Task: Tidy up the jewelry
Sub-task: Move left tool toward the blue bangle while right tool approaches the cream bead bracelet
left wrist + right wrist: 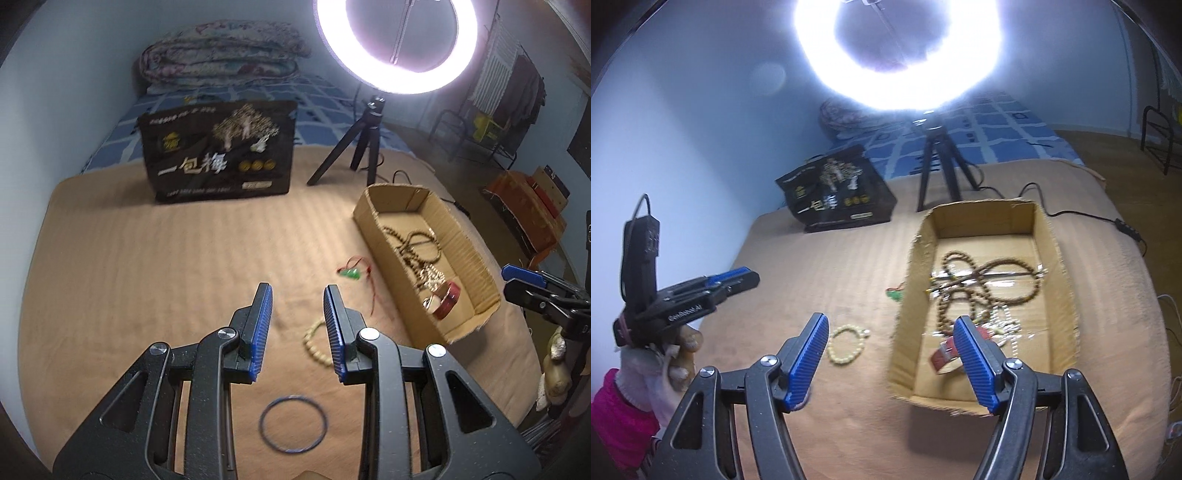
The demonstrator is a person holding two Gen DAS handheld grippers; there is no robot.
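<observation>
My left gripper [297, 293] hovers open over the tan bed cover with nothing between its blue pads. A thin dark blue bangle [293, 422] lies just under it. A pale bead bracelet [312, 341] [847, 343] lies partly behind its right finger. Further off is a green pendant on a red cord [351, 274] [894, 294]. The cardboard box [465, 251] [905, 339] holds brown bead strands [413, 243] [960, 280] and a red bangle [448, 300] [943, 358]. My right gripper [890, 319] is open and empty above the box's near left corner.
A black snack bag [218, 151] stands at the back of the cover. A ring light [399, 44] on a small tripod [354, 147] stands beside it, with a cable trailing right. A gloved hand with a pink sleeve [617, 417] holds the left gripper [731, 280].
</observation>
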